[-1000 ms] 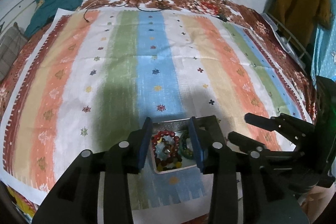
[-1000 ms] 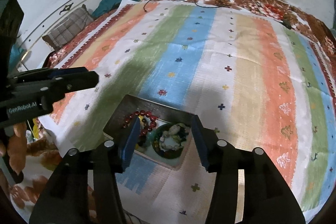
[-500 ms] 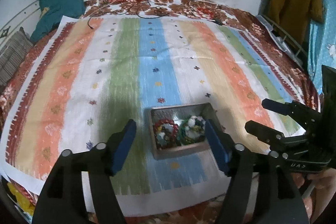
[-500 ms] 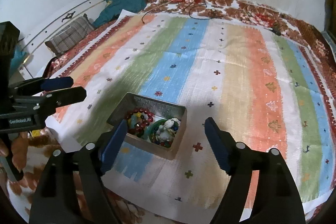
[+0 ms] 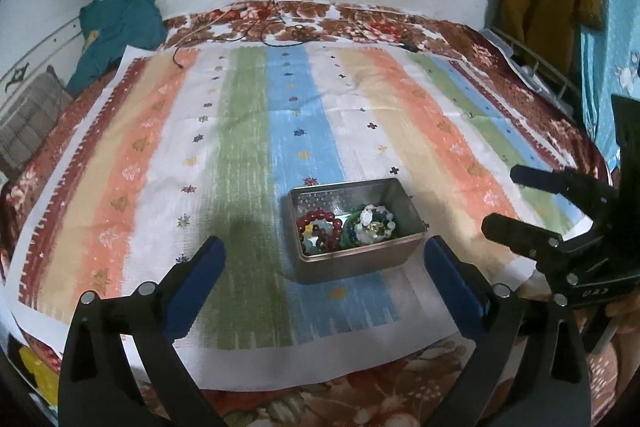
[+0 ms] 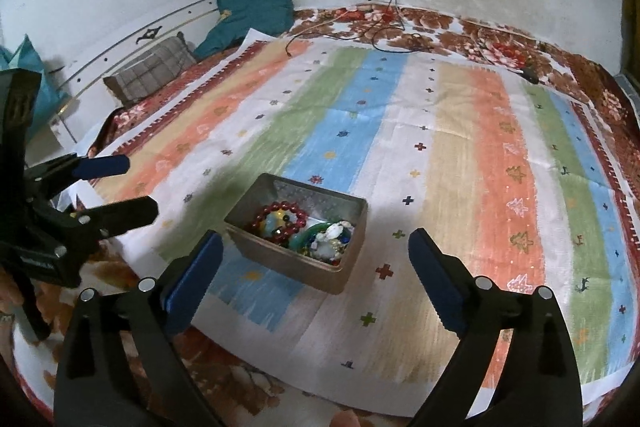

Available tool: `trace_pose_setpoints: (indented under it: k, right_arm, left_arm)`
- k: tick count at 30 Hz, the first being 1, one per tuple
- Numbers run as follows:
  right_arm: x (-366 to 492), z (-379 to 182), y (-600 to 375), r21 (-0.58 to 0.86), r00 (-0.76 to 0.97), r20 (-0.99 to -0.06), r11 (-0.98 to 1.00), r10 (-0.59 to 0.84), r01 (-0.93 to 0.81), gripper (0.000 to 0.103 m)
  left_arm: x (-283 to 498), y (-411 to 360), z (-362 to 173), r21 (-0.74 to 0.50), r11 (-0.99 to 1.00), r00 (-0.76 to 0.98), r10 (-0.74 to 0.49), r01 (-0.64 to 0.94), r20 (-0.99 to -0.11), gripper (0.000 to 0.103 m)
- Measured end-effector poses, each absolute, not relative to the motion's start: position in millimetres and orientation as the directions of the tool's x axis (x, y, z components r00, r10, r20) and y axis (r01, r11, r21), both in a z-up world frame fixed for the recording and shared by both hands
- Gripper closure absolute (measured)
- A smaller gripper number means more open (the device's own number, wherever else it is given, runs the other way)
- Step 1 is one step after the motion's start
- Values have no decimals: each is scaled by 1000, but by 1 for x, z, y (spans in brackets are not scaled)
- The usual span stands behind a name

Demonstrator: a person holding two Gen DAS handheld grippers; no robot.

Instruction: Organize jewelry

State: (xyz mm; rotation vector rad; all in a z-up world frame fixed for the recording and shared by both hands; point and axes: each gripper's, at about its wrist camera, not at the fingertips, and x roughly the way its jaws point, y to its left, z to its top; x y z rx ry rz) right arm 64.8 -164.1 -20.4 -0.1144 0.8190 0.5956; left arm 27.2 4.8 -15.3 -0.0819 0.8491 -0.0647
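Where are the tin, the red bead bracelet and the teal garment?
tin (image 5: 362, 261), left wrist view, near outer wall
red bracelet (image 5: 320, 215), left wrist view, its top beads
teal garment (image 6: 250, 9), right wrist view, middle of the cloth

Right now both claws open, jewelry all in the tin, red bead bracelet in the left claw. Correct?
Not quite: the red bead bracelet lies in the tin, not in the left claw, which is open and empty, as the left wrist view shows. The right claw is open too.
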Motion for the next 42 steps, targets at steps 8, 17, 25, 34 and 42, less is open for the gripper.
trace_pose_setpoints:
  k: [8, 17, 25, 34, 42]
  right_arm:
    - [52, -17, -171, 156, 533, -699, 828, 478, -538, 8]
    - [41, -14, -175, 159, 546, -679, 825, 490, -542, 8]
    - [27, -9, -179, 143, 573, -656, 826, 492, -546, 8]
    - [22, -9, -176, 129, 569, -655, 815, 497, -564, 8]
    - [19, -9, -179, 128, 581, -641, 817, 501, -563, 8]
  left_arm:
    - [18, 1, -10, -72, 997, 687, -75, 32, -723, 6]
    - [7, -7, -5, -44, 998, 719, -63, 45, -692, 6]
    - [2, -8, -5, -52, 998, 723, -65, 40, -688, 6]
    - [-4, -9, -2, -43, 998, 744, -56, 37, -666, 6]
    - [-5, -10, -2, -33, 999, 744, -53, 41, -666, 6]
